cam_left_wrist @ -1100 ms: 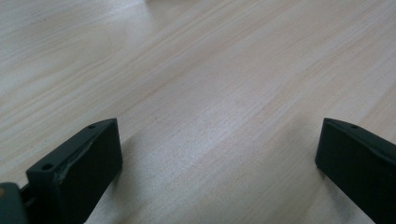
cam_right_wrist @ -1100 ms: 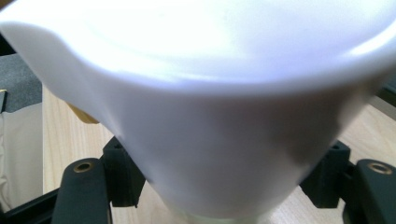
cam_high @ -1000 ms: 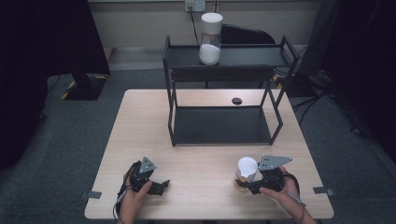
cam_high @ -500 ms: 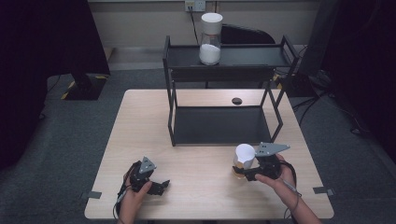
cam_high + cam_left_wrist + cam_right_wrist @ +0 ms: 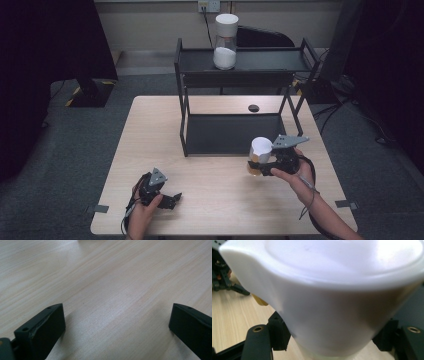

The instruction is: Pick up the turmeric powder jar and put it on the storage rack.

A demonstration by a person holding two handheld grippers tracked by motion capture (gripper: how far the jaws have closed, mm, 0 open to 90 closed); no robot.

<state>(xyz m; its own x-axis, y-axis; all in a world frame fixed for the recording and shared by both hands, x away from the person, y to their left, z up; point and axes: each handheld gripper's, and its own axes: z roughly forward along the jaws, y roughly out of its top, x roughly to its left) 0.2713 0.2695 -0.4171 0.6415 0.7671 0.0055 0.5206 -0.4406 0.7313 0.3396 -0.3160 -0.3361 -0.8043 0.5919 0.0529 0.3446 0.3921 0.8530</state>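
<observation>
My right gripper (image 5: 259, 168) is shut on a clear jar with a white lid (image 5: 260, 149), held just above the table in front of the black rack's lower shelf (image 5: 232, 132). In the right gripper view the jar's white lid (image 5: 342, 287) looms close, with my right gripper (image 5: 332, 342) clamped on the glass body below it. A second white-lidded jar (image 5: 225, 42), half full of white powder, stands on the rack's top shelf (image 5: 270, 60). My left gripper (image 5: 171, 199) rests open at the table's near left. Its jaws are wide apart over bare wood in the left gripper view (image 5: 115, 315).
The two-tier black metal rack (image 5: 183, 100) stands on the far half of the wooden table (image 5: 150, 130). A small dark round hole or disc (image 5: 253, 108) lies behind the rack's lower shelf. The left gripper (image 5: 220, 277) appears far off at the right gripper view's left.
My right gripper has carried the jar away from the table's near edge toward the rack's lower shelf. The left gripper has stayed put.
</observation>
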